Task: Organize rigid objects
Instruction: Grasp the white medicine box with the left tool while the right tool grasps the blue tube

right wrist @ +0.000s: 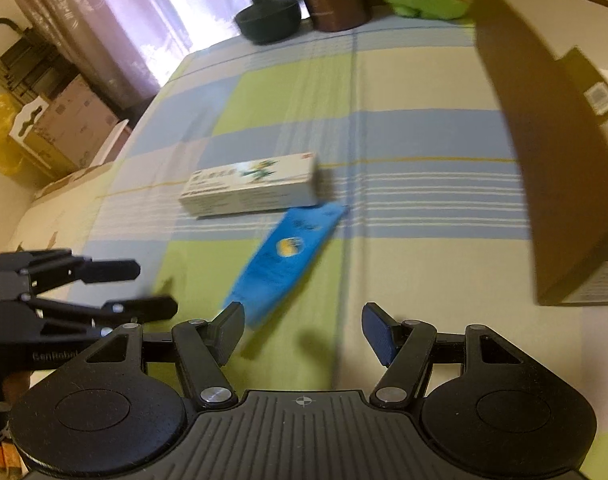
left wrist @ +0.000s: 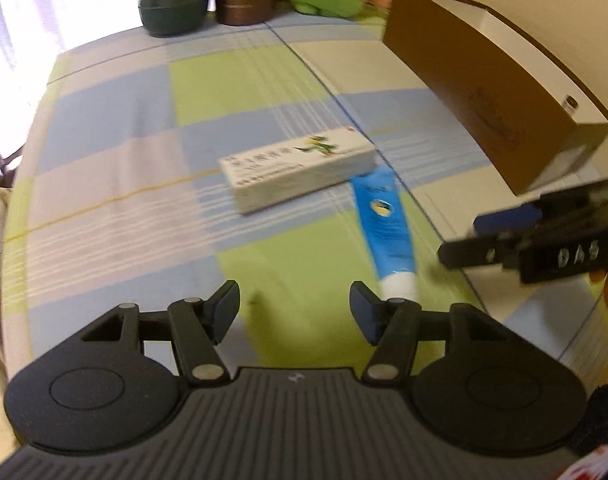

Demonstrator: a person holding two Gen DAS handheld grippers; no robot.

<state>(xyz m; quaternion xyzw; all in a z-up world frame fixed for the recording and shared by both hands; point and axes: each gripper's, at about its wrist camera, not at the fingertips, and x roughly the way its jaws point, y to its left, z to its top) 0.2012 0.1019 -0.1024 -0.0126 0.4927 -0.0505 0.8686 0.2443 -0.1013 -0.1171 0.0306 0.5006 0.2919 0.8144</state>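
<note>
Both my left gripper [left wrist: 295, 312] and right gripper [right wrist: 303, 332] gape empty; blue tube [right wrist: 282, 258] mid-frame beside white carton [right wrist: 250, 192]

My matt black plastic left gripper [left wrist: 295, 312] hangs over a woven checked cloth [left wrist: 116, 128]; the white paper carton [left wrist: 300, 168] and glossy blue plastic tube [left wrist: 384, 220] lie there.

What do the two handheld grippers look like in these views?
Both are matte black plastic: a ribbed grey-black body, round side discs, linkage arms with silver pivots and dark blue pads. The left gripper shows "GenRobot" lettering from the right view; the right gripper shows "DAS" lettering.
</note>
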